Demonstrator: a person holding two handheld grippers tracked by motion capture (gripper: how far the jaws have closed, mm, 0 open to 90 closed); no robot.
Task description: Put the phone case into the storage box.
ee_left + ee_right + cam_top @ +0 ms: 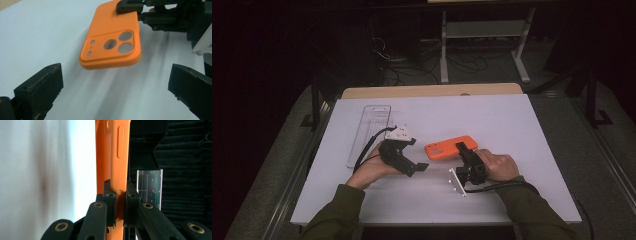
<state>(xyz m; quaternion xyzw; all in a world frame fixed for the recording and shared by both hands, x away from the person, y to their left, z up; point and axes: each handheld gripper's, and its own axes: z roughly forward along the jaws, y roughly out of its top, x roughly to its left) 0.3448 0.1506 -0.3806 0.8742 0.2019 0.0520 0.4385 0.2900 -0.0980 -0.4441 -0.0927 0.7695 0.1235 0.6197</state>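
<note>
Near the middle of the table (512,115), our right tongs (460,146) are clenched on one end of the orange phone case (446,148), lifting it just off the surface, camera cutouts facing up. Our left tongs (418,154) hang released just beside it. A clear tray (368,131) lies toward the table's left edge.
</note>
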